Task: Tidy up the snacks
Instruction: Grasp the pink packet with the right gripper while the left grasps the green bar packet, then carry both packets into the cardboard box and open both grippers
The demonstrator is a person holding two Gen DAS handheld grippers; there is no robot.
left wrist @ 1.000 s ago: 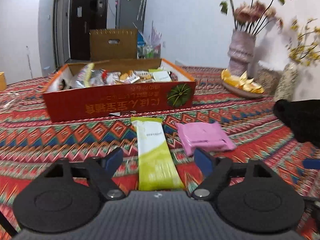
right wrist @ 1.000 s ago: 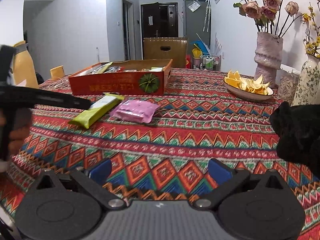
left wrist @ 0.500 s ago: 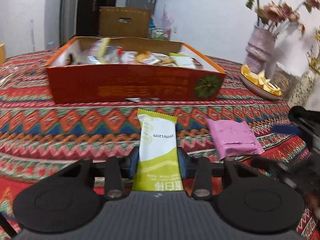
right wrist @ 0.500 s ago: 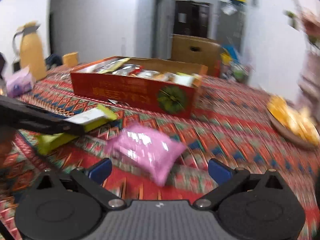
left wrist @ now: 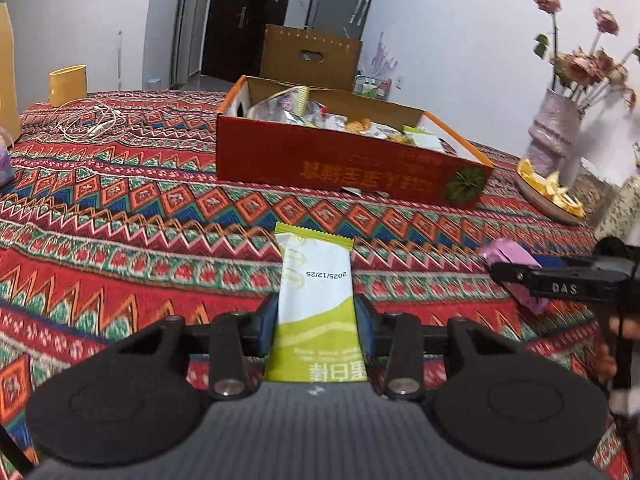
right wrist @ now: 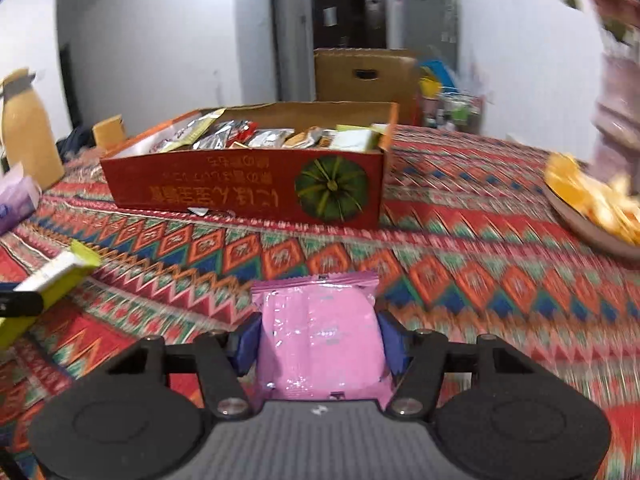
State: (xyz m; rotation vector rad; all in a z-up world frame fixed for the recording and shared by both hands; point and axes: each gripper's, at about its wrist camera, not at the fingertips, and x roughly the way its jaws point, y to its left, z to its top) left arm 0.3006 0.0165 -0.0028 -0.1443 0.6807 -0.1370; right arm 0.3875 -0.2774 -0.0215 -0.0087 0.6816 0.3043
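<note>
A long green-and-white snack packet (left wrist: 316, 268) sticks forward from my left gripper (left wrist: 316, 316), whose blue pads press on its sides; it is shut on the packet above the patterned tablecloth. My right gripper (right wrist: 320, 336) is closing, with a pink snack packet (right wrist: 320, 320) between its blue pads, which touch both sides. The pink packet (left wrist: 508, 252) also shows at the right edge of the left wrist view. Ahead of both stands the open red snack box (left wrist: 340, 164) (right wrist: 240, 184), holding several wrapped snacks.
A plate of orange slices (left wrist: 548, 196) and a flower vase (left wrist: 556, 140) stand at the right. A yellow cup (left wrist: 68, 85) and a white cable (left wrist: 88, 120) lie at the far left. A yellow jug (right wrist: 28, 128) and a purple pack (right wrist: 16, 200) sit left of the box.
My left gripper shut on the green-and-white packet and swung left with it. My right gripper moved up to the pink packet and closed its pads onto it.
</note>
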